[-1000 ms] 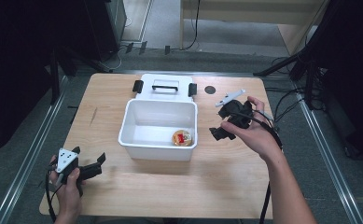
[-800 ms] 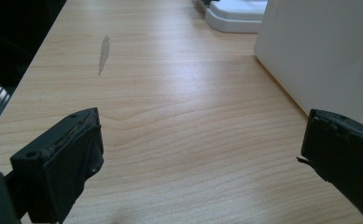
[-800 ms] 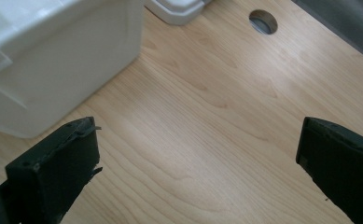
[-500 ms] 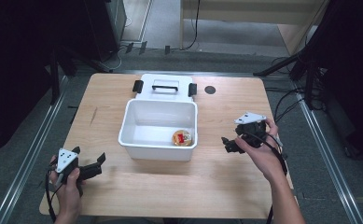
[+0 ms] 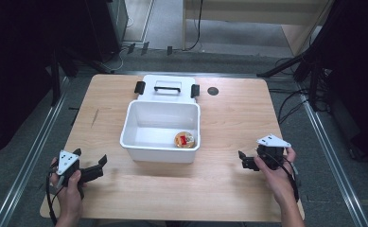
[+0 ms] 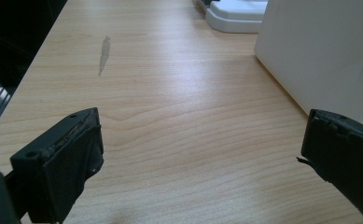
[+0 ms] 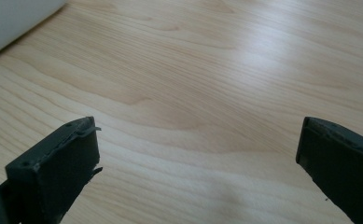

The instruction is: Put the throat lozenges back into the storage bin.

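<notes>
Nearest the person, the left claw (image 5: 92,166) rested low on the wooden surface (image 5: 229,118) at its front left corner, jaws spread wide with nothing between them. The right claw (image 5: 244,161) sat at the front right, likewise gaping and empty. Between and beyond them stood a white rectangular bin (image 5: 160,150), open-topped, with a small round orange-and-red item (image 5: 184,140) lying in its front right corner. Behind the bin, touching it, lay its white lid (image 5: 166,87) with black latches.
</notes>
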Motion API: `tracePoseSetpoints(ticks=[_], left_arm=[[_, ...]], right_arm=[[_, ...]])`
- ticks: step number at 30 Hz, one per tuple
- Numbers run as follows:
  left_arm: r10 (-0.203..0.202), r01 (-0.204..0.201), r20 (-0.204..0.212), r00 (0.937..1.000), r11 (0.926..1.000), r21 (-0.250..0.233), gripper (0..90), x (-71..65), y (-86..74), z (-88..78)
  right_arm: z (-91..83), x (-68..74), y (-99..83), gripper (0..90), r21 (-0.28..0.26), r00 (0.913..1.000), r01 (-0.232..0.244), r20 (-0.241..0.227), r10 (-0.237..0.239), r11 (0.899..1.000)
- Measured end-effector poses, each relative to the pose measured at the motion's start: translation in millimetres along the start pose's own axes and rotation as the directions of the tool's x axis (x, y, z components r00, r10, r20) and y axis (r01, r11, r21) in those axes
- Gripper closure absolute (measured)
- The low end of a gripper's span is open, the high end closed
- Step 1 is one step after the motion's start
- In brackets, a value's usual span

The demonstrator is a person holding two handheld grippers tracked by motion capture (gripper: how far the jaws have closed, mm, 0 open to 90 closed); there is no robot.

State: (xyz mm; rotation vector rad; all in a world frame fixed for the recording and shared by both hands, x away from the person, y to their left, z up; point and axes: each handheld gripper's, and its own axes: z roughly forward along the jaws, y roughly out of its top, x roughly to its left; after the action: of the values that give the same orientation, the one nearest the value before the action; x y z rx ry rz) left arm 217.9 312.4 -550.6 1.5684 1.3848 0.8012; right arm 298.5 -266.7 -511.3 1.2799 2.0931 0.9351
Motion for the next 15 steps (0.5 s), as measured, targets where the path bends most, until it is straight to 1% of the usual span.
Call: tracePoseSetpoints(ticks=[1, 4, 10, 11, 12, 13, 14, 15], left_arm=[[0.000, 0.000, 0.001, 1.0000, 1.0000, -0.001, 0.0, -0.1, 0.0, 0.1], [-0.001, 0.001, 0.001, 1.0000, 1.0000, -0.001, 0.0, -0.1, 0.0, 0.1], [0.000, 0.000, -0.001, 1.0000, 1.0000, -0.001, 0.0, -0.3, 0.0, 0.2], [0.000, 0.000, -0.001, 1.0000, 1.0000, -0.001, 0.0, -0.3, 0.0, 0.2], [0.001, -0.001, -0.003, 1.0000, 1.0000, -0.001, 0.0, -0.5, 0.0, 0.3], [0.001, -0.001, -0.003, 1.0000, 1.0000, -0.001, 0.0, -0.5, 0.0, 0.3], [0.001, -0.001, -0.003, 1.0000, 1.0000, -0.001, 0.0, -0.5, 0.0, 0.3], [0.002, -0.002, -0.003, 1.0000, 1.0000, 0.000, 0.0, -0.5, 0.0, 0.3]], right_arm=[[-1.6, -2.9, -5.4, 0.0, -0.009, 0.9998, -0.016, 0.005, 0.017, 1.000], [-5.8, -8.3, -17.2, 0.0, -0.024, 0.9992, -0.038, 0.013, 0.038, 0.999], [-15.4, -18.4, -43.3, 0.0, -0.020, 0.9971, -0.067, 0.035, 0.068, 0.998], [-15.4, -18.4, -43.3, 0.0, -0.020, 0.9971, -0.067, 0.035, 0.068, 0.998], [-20.2, -22.4, -51.6, 0.0, -0.022, 0.9953, -0.089, 0.036, 0.090, 0.996], [-22.2, -24.0, -54.8, 0.0, -0.023, 0.9941, -0.100, 0.040, 0.101, 0.995], [-22.2, -24.0, -54.8, 0.0, -0.023, 0.9941, -0.100, 0.040, 0.101, 0.995], [-26.2, -27.0, -60.8, 0.0, -0.028, 0.9926, -0.111, 0.046, 0.113, 0.993]])
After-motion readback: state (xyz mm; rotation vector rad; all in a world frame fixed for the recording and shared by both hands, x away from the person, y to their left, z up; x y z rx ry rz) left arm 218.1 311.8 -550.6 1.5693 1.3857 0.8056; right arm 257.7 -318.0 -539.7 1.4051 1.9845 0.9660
